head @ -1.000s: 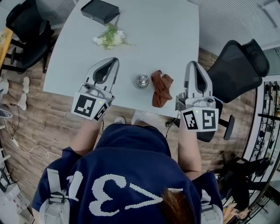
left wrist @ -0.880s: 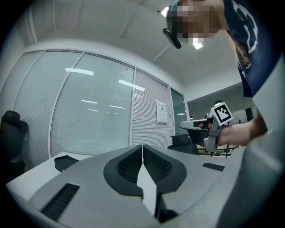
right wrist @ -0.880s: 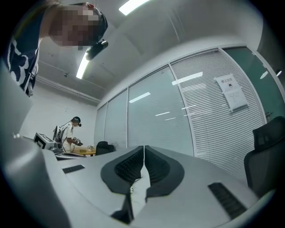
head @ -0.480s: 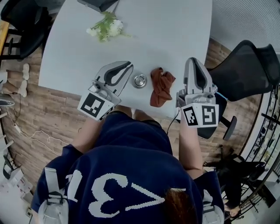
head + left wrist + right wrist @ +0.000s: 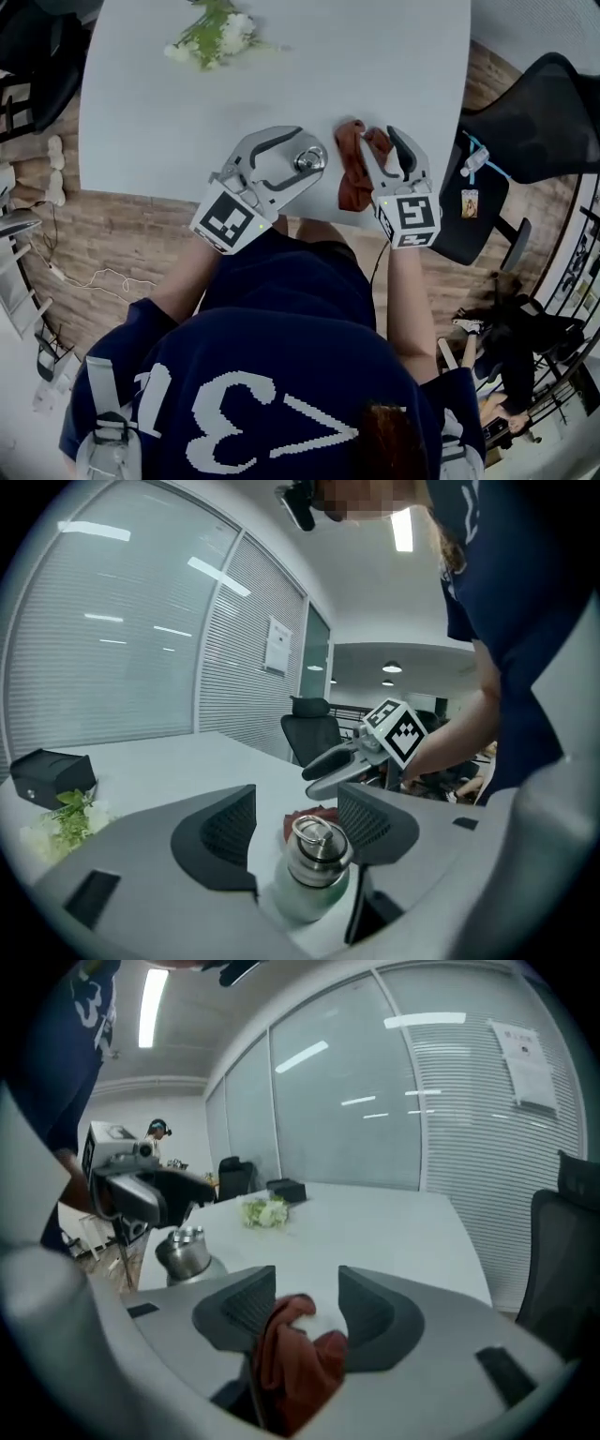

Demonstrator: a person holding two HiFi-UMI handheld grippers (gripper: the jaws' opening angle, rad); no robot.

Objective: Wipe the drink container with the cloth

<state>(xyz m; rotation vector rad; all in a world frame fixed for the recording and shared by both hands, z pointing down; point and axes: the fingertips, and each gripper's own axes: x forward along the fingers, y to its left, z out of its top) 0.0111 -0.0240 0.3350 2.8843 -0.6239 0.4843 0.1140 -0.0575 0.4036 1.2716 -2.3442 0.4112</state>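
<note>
A small steel drink bottle (image 5: 307,159) with a ring cap stands near the front edge of the pale table (image 5: 141,122). My left gripper (image 5: 309,157) straddles it, jaws opening, one pad on each side of the bottle (image 5: 314,869) and not pressing it. A rust-red cloth (image 5: 353,176) lies crumpled just right of the bottle. My right gripper (image 5: 382,142) sits over it, jaws opening, with the cloth (image 5: 295,1358) bunched between the pads and nothing clamped. The right gripper view also shows the bottle (image 5: 185,1252) at its left.
A bunch of white flowers (image 5: 211,37) lies at the table's far side, with a black box (image 5: 52,772) beside it. A black office chair (image 5: 534,103) stands to the right of the table. Brick-pattern floor lies below the table's near edge.
Both grippers moved forward from the table's near edge. The left now sits around the bottle, the right around the cloth. Both sets of jaws went from shut to open.
</note>
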